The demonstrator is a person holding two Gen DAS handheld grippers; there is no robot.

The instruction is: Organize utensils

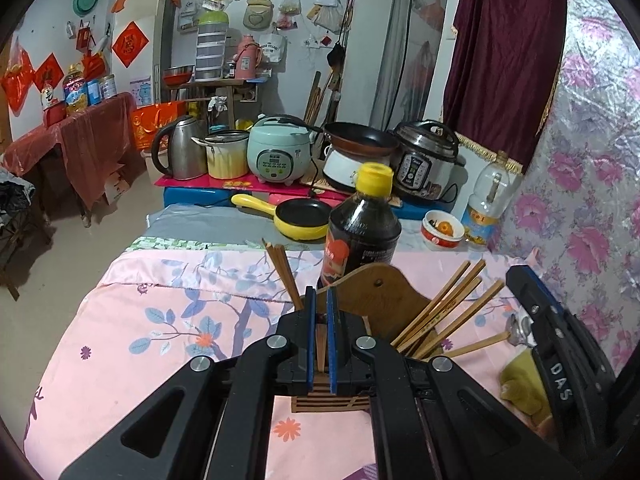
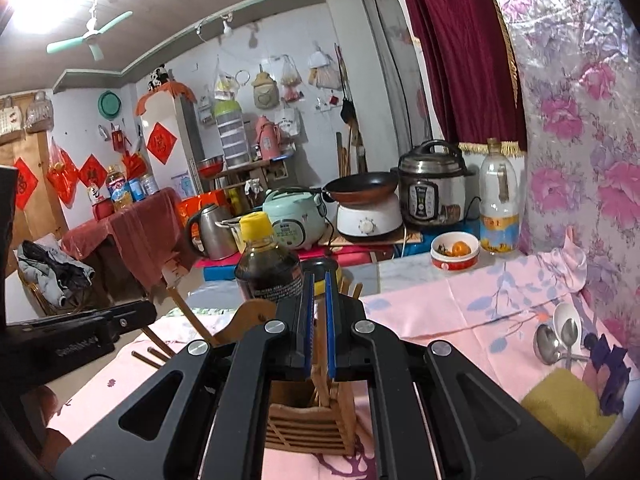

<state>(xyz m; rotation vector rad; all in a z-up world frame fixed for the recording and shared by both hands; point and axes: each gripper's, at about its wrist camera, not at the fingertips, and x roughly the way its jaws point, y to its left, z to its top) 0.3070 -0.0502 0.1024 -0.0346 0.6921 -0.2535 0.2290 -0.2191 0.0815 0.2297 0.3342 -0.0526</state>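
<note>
a table draped in a pink cloth printed with blue leaves and orange flowers (image 1: 168,304) fills the lower half of both views, its right edge against a wall covered in shiny pink-rose foil (image 2: 580,160). beyond the table's far end stands a row of cookers: a steel pressure cooker (image 2: 434,184), a mint-green rice cooker (image 1: 278,152) and a steel kettle (image 1: 178,148).

near the middle of the cloth sits a slatted wooden utensil holder with a tall curved back board (image 1: 376,292). a dark sauce bottle with a yellow cap (image 1: 362,224) stands just behind it. a bundle of light wooden chopsticks (image 1: 448,312) leans out of the holder to the right.

the left gripper (image 1: 321,304) hovers over the holder's near side, its blue-lined jaws pressed close on a pair of dark brown chopsticks (image 1: 282,270) that slant up and to the left. the right gripper (image 2: 317,292) is above the holder's open top, its jaws likewise pinching chopsticks (image 2: 320,376) whose lower ends reach down into the holder.

to the right on the cloth lie a folded yellow-green cloth (image 2: 560,404), and beside it two steel ladle-shaped spoons (image 2: 554,342) with a white ceramic spoon (image 2: 568,314) just behind them. farther back sits a small red-and-white bowl holding something orange (image 2: 454,250).
</note>
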